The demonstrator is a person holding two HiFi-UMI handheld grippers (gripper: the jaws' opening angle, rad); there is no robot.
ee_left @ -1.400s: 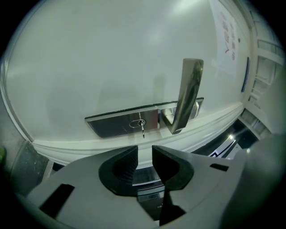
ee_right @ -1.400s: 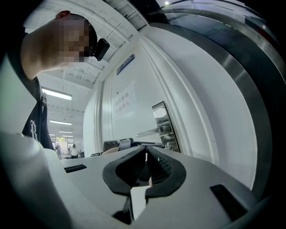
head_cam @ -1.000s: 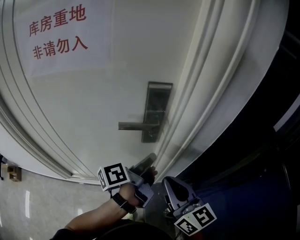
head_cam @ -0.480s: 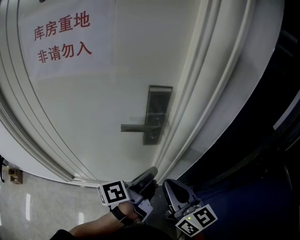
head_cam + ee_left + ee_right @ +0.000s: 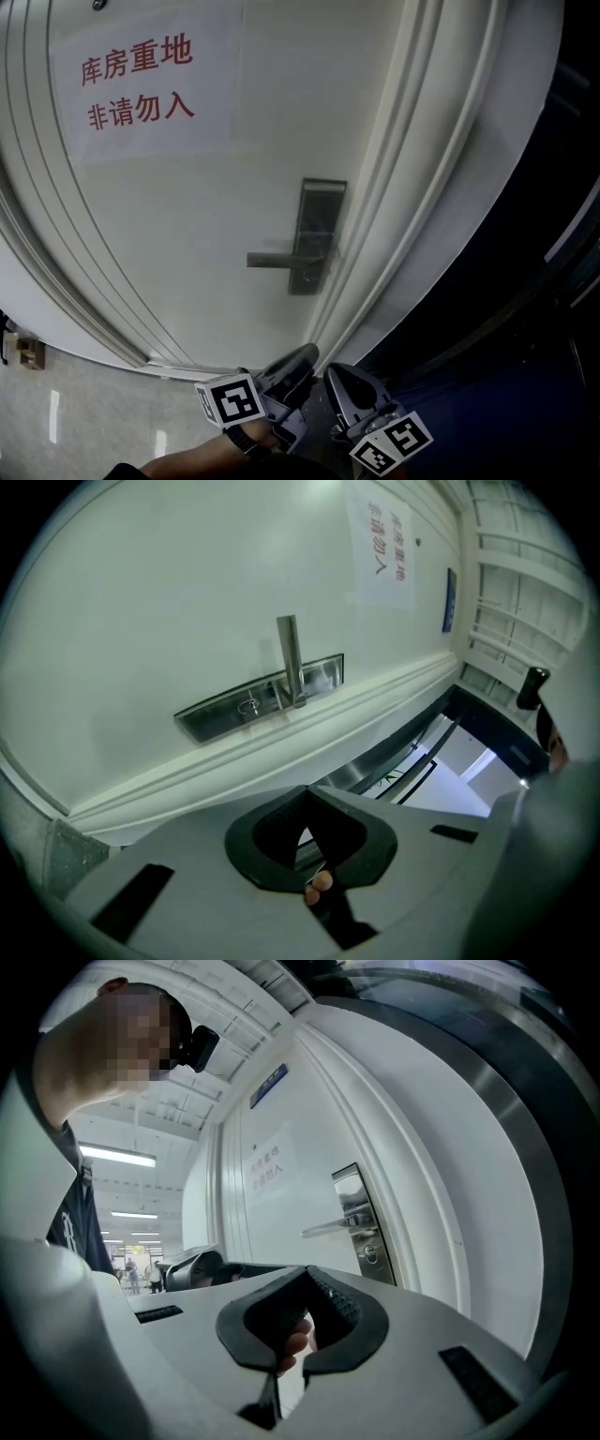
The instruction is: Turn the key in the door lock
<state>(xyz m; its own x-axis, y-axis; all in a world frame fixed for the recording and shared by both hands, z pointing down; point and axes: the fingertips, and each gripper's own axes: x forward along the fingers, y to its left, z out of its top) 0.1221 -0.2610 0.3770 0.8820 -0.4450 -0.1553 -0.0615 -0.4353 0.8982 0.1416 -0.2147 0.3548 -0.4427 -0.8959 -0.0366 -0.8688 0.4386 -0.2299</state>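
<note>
The white door (image 5: 216,216) carries a steel lock plate (image 5: 316,234) with a lever handle (image 5: 279,260) pointing left. I see no key in these frames. In the left gripper view the plate (image 5: 258,700) lies above the jaws, with a small round keyhole (image 5: 248,705) beside the lever (image 5: 289,658). The right gripper view shows the plate (image 5: 359,1225) and keyhole (image 5: 370,1253) some way ahead. My left gripper (image 5: 300,358) and right gripper (image 5: 339,377) sit low, below the lock and apart from the door. Both are shut on nothing, tips touching (image 5: 305,797) (image 5: 305,1274).
A paper sign with red characters (image 5: 139,84) hangs on the door's upper left. Ridged frame moulding (image 5: 412,197) runs down the door's right edge, with a dark area beyond. Tiled floor (image 5: 84,412) and a small brown object (image 5: 23,349) lie at lower left.
Both grippers have dropped lower in the head view, the left one drawing back from the door. The lock plate and sign sit slightly lower and more to the right in the picture.
</note>
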